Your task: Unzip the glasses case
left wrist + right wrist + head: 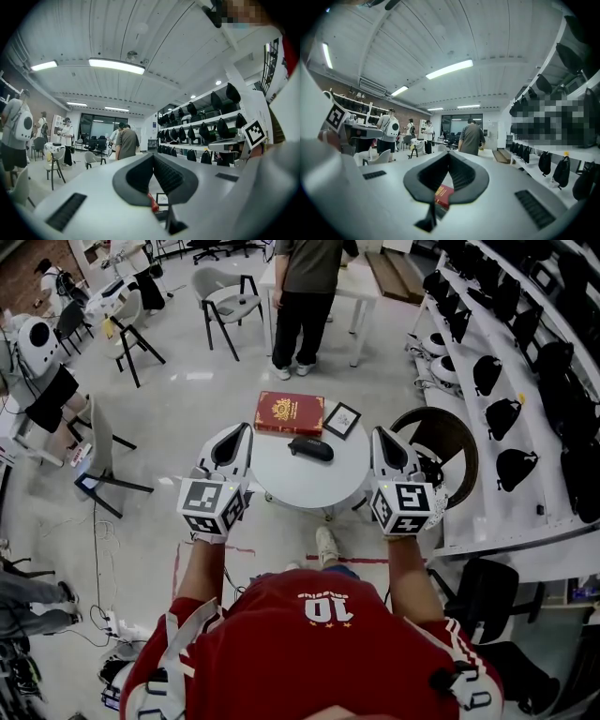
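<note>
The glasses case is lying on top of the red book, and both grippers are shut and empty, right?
Not quite. The head view shows the glasses case off the red book, lying on the white table just on the near side of it. The rest holds: the left gripper and the right gripper are both shut and empty.

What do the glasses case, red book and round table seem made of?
The glasses case looks dark and matte, probably fabric or faux leather. The red book has a hard-looking cover with gold ornament. The round table has a smooth white top, likely laminate or plastic.
</note>
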{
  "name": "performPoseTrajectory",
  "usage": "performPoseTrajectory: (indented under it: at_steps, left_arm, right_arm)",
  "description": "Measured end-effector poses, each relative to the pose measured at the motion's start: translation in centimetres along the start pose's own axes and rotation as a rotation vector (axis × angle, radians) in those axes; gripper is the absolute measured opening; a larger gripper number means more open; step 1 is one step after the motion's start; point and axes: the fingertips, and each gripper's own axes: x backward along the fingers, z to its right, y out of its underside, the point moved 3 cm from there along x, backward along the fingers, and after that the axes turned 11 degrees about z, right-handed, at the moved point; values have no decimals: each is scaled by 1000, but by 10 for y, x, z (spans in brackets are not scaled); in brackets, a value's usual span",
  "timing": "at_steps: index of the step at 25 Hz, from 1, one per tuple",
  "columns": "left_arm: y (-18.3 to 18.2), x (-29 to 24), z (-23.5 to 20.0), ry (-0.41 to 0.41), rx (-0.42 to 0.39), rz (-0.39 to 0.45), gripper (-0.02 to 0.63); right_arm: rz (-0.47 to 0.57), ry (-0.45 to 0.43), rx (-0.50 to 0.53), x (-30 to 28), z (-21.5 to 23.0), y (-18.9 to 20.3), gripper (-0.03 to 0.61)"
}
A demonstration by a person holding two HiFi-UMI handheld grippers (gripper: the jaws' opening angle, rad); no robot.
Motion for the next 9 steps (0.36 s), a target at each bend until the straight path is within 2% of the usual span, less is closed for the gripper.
performPoseTrajectory:
  at_steps: [9]
  left_arm:
    - [-2,0,0,-2,11,-5,8]
  right_arm:
    - [-3,5,-3,1,2,-3,17]
